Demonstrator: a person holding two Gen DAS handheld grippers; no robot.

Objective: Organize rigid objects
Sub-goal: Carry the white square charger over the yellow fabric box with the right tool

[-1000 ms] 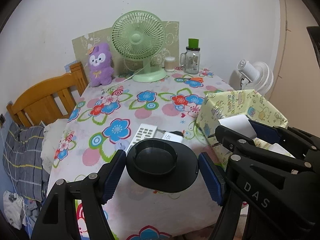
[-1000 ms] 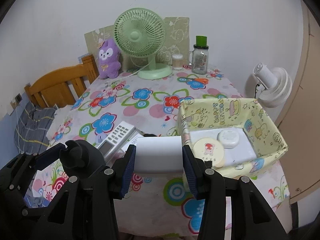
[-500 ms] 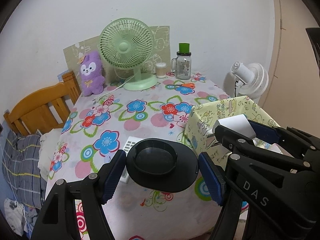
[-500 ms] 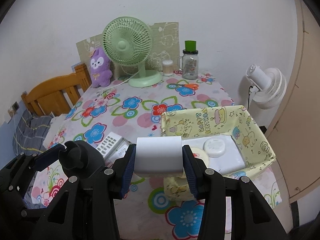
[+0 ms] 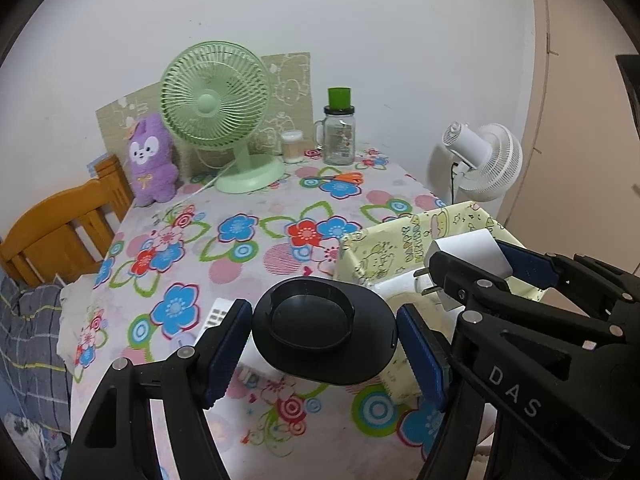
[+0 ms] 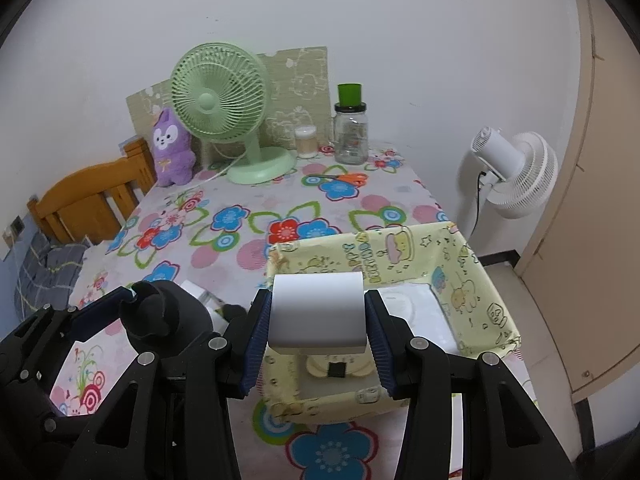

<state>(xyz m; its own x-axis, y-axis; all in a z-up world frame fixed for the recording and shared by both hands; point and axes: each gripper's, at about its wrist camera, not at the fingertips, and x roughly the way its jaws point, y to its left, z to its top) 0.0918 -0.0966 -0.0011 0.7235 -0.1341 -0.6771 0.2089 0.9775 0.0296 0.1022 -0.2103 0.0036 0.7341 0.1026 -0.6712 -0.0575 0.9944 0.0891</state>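
In the left wrist view, a black round dish [image 5: 324,336] is held between the blue pads of the left gripper [image 5: 323,346], gripped at opposite edges of its wide rim. It is carried above the flowered table [image 5: 248,256], just beside the near corner of the yellow box [image 5: 384,248]. The dish is judged light and stiff, its smooth plastic rim likely slippery, so a grip across the widest part seems soundest. The right gripper [image 5: 468,260] is seen at the right, closed on a white charger [image 5: 468,252] whose prongs point left.

In the right wrist view, the white charger [image 6: 318,312] is clamped by its two flat sides in the right gripper [image 6: 318,324], directly over the yellow box [image 6: 452,248]. It is judged hard, compact and fairly light; the flat sides give a sure hold. Pale round things [image 6: 336,364] already lie inside the box. The left gripper's load shows only as a dark shape at the left.
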